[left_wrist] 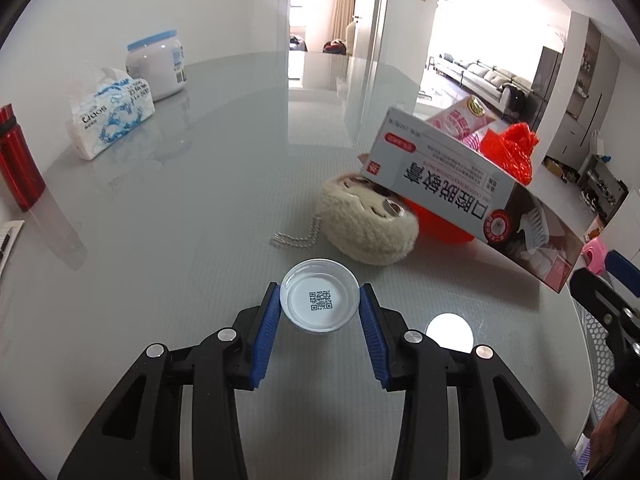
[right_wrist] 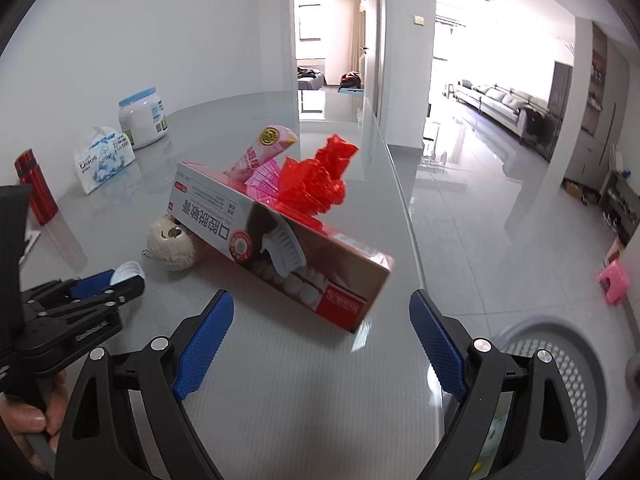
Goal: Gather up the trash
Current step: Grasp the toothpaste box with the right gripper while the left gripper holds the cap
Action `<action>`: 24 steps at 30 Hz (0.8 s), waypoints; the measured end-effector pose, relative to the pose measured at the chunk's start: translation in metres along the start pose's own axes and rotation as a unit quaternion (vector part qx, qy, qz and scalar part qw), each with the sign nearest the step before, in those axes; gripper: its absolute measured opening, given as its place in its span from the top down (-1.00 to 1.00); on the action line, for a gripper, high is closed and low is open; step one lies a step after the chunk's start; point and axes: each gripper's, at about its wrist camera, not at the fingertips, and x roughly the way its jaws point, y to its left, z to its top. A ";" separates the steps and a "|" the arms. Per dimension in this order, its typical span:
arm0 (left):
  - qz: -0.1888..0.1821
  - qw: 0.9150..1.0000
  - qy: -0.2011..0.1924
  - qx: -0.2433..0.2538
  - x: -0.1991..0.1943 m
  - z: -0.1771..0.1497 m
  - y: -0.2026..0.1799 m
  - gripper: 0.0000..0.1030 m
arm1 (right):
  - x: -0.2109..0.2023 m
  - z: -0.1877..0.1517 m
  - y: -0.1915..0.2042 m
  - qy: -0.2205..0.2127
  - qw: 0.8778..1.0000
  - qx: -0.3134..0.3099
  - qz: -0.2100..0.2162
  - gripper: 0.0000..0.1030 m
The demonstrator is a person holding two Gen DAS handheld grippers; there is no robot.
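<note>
The fluffy ball (left_wrist: 370, 224) sits on the table (left_wrist: 224, 168). A long box (left_wrist: 472, 196) leans on the ball's right side. The small lid (left_wrist: 319, 301) lies just in front of the ball. The tissue pack (left_wrist: 110, 114) and jar (left_wrist: 157, 65) stand far behind the ball, to its left.

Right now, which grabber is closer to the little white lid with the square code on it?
Left. The left gripper has the white lid between its blue pads, touching its rim. The right gripper stands open and empty, off to the lid's right.
</note>
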 end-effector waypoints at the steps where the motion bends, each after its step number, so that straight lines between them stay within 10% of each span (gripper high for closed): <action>1: 0.001 1.000 -0.002 0.000 0.000 0.000 0.002 0.24 | 0.003 0.002 0.002 0.000 1.000 -0.005 -0.003 -0.66; 24: -0.031 0.999 -0.004 -0.037 -0.001 0.001 0.028 0.24 | 0.076 0.023 0.070 0.014 0.975 -0.191 -0.113 -0.66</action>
